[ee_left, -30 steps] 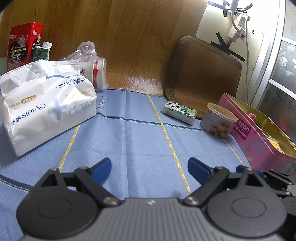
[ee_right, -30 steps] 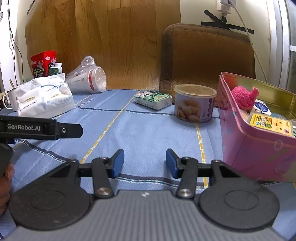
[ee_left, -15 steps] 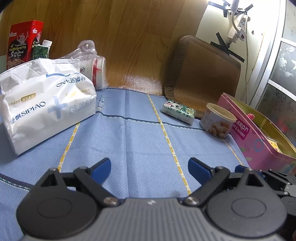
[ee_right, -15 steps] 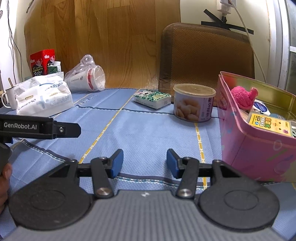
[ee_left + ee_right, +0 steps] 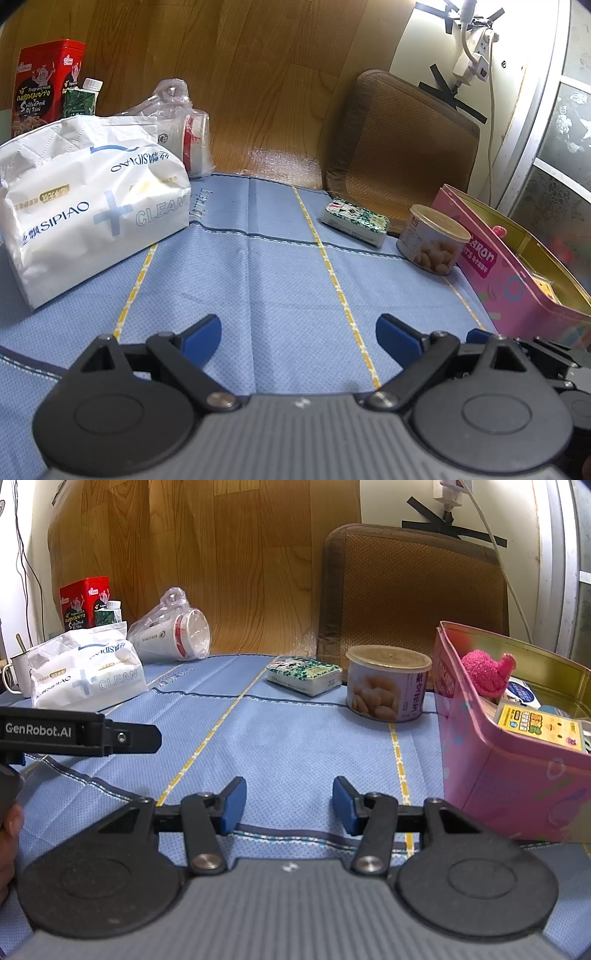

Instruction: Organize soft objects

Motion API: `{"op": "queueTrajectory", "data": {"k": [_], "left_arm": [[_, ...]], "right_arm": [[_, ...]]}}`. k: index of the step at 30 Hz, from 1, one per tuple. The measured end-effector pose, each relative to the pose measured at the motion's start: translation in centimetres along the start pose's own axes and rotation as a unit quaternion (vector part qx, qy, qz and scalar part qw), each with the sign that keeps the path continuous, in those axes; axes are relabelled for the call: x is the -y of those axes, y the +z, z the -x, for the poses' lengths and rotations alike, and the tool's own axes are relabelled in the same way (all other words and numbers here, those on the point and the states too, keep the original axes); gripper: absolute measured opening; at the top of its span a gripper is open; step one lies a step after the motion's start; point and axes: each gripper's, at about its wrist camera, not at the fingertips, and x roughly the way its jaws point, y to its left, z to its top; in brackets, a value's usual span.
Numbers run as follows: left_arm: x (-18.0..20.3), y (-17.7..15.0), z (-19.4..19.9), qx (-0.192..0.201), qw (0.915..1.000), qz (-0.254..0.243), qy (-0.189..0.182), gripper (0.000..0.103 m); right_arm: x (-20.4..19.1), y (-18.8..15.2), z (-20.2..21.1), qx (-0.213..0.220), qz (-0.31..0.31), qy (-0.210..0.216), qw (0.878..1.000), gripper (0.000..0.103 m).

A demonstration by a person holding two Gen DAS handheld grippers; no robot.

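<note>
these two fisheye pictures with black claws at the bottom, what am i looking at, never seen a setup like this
No robot here: a person holds a two-fingered grabbing tool in each hand, each with its own camera looking along its fingers. One picture is from the left gripper, the other from the right gripper. Both are open and hold nothing. On the blue cloth lie a white tissue pack, a small green-patterned packet, a peanut can and an open pink tin with a fuzzy pink toy inside. The black bar labelled GenRobot.AI in the right view is the left tool, seen from the side.
</note>
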Motion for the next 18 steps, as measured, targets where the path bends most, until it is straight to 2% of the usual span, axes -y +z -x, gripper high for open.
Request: {"op": "queueTrajectory", "data": {"k": [18], "left_arm": [[-0.09, 0.04, 0.00, 0.000, 1.0000, 0.001, -0.001, 0.094]], "right_arm": [[0.00, -0.05, -0.09, -0.002, 0.003, 0.002, 1.000, 0.054]]}}
